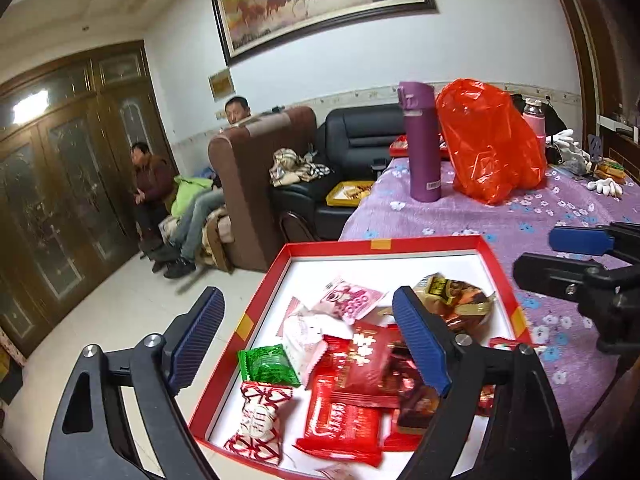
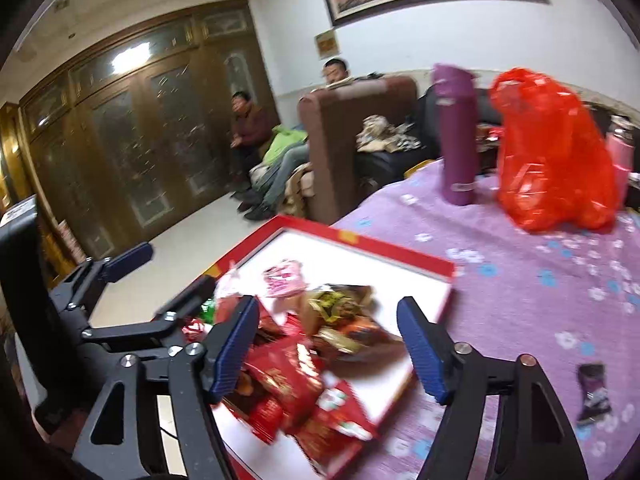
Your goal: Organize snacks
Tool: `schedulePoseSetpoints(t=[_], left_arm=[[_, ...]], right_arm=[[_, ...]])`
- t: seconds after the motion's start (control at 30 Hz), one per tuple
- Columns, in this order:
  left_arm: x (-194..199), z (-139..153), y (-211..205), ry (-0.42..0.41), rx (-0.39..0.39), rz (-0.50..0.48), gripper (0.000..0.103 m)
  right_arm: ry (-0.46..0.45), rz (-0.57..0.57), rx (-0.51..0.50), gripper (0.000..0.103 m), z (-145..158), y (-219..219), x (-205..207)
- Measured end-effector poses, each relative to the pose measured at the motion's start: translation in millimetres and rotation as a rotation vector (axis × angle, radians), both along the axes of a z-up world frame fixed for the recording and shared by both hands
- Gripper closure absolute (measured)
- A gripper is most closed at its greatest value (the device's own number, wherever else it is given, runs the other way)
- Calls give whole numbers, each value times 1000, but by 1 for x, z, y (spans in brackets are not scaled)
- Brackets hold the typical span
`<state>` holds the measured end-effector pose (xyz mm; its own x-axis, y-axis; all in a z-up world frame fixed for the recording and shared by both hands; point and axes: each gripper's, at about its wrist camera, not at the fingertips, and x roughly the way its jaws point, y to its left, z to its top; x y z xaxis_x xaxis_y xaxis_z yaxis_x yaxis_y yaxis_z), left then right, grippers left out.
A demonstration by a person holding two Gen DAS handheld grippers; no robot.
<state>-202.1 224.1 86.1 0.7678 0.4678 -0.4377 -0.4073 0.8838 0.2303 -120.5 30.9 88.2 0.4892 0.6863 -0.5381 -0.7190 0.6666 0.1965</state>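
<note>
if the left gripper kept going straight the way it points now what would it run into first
Probably the pile of wrapped snacks in the shallow red cardboard box with a white floor. The open left gripper points down at them, nothing between; depth is unclear.

The shallow red cardboard box (image 1: 498, 276) has a matt white paper floor. In it, red foil snack packets (image 1: 344, 420) gleam glossy; at nine o'clock a green crinkled foil candy (image 1: 268, 364) shines. The purple floral tablecloth (image 1: 520, 208) looks soft, fuzzy. The translucent red plastic bag (image 1: 488, 140) is slick. Ribbed blue rubbery pads (image 1: 420, 344) look matt.
</note>
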Motion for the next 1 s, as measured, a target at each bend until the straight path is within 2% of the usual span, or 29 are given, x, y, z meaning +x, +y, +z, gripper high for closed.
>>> schedulePoseSetpoints(t=[0.2, 0.47, 0.83, 1.0], left_arm=[[4, 5, -30, 35, -17, -53, 14], [0, 15, -49, 16, -37, -53, 13], [0, 17, -60, 36, -55, -52, 13], [-3, 19, -57, 42, -93, -51, 13]], right_arm=[[-37, -62, 12, 25, 2, -44, -12], [-41, -118, 32, 22, 4, -83, -23], [-33, -105, 39, 22, 0, -86, -29], [-22, -98, 35, 22, -2, -83, -29]])
